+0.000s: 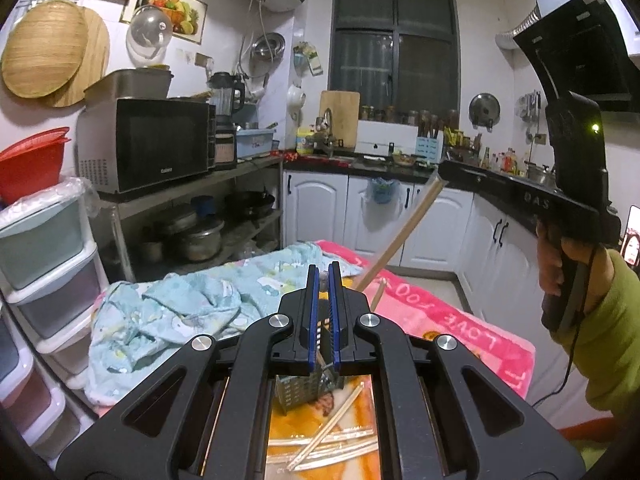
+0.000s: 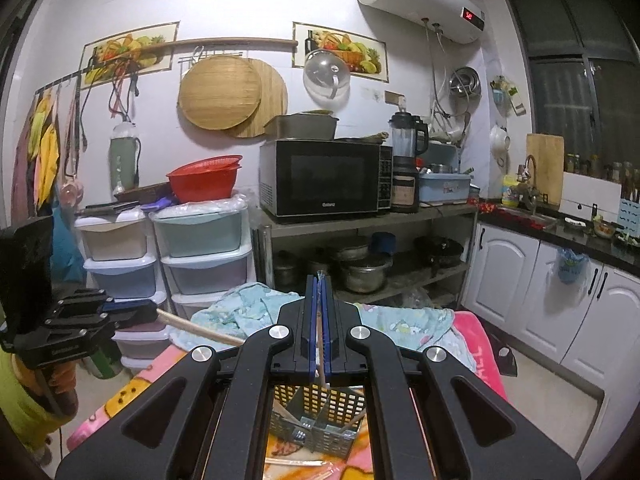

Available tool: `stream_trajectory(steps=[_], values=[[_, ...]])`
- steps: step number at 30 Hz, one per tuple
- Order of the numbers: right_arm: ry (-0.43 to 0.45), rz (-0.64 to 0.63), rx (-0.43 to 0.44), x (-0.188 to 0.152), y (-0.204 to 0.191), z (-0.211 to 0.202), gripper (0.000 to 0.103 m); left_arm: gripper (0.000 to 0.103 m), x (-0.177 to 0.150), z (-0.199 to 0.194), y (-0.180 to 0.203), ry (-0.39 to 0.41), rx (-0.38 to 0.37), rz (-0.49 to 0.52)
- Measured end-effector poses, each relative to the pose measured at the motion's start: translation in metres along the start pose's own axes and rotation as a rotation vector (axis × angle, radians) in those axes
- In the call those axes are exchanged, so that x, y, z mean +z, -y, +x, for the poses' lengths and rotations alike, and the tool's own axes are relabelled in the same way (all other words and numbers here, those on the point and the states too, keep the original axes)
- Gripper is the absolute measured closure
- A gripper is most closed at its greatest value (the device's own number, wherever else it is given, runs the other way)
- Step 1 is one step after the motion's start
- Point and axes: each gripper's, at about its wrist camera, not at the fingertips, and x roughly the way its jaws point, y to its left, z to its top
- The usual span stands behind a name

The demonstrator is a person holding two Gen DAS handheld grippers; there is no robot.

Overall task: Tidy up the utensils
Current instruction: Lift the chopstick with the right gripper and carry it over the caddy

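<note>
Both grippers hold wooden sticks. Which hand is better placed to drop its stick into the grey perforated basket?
Probably the right. The wooden stick in the right gripper hangs almost upright over the grey perforated basket; the other stick, in the left gripper, lies nearly level.

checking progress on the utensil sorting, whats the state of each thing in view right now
left tool: shut on wooden stick
right tool: shut on second wooden stick
utensil basket: upright, a few utensils inside
loose chopsticks: lying on the mat, outside the utensil basket
microwave: door shut
water heater: display lit
</note>
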Motion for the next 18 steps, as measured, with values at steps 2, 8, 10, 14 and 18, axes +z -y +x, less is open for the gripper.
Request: stream_trajectory(steps=[2,8,10,14,18], values=[[-0.009,0.006,-0.002,-0.002,0.002,0.004,0.101,0.101,-0.003,0.003,0.001,-0.019,0.001,0.006],[-0.046,0.039,-0.009,-0.011,0.012,0.017,0.101,0.101,-0.011,0.015,0.002,-0.086,0.014,0.017],[-0.056,0.050,-0.009,-0.014,0.014,0.021,0.101,0.101,-0.015,0.021,0.001,-0.113,0.012,0.009],[-0.085,0.076,-0.009,-0.023,0.019,0.032,0.101,0.101,-0.019,0.033,0.003,-0.157,0.009,0.012],[-0.112,0.104,-0.008,-0.031,0.023,0.043,0.101,0.101,-0.023,0.047,0.008,-0.214,0.015,0.036]])
